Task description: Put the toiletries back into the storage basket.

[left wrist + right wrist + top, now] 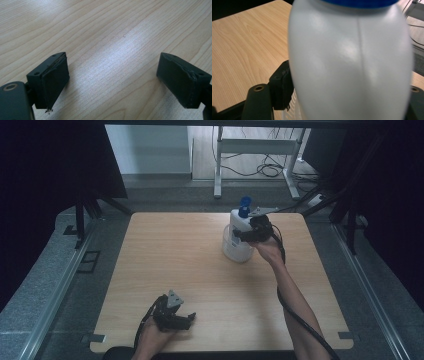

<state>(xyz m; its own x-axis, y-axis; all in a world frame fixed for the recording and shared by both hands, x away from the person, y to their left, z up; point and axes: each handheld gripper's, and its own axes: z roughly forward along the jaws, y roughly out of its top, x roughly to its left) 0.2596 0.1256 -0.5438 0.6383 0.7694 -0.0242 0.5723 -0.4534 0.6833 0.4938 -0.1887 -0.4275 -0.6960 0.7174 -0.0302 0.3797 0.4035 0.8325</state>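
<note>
Bottle gripped at the far right, left gripper idle up front

Grippers sit at opposite ends of the wooden tabletop (pixel 200 265). Nearest the person, the left gripper (pixel 187 319) lies low by the front edge, its fingers (pixel 53 80) spread wide apart with bare wood grain between them and nothing held (the left gripper view looks straight down onto that grain). The left hand (pixel 152 332) comes in from the bottom of the high view, a cable trailing back from it.

Farther off, toward the far right part of the tabletop, a white bottle (pixel 237 237) with a blue cap (pixel 244 206) stands upright. The right gripper (pixel 239 234) meets it from the right side, its fingers (pixel 282 87) clamped on the bottle's body around mid-height; in the right gripper view the white body bulges between them, one black pad pressed to its left flank. The right forearm (pixel 295 300) reaches across from the bottom right.

Beyond the tabletop, a grey floor, a white frame's legs (pixel 218 167) and loose cables (pixel 267 169) show.
</note>
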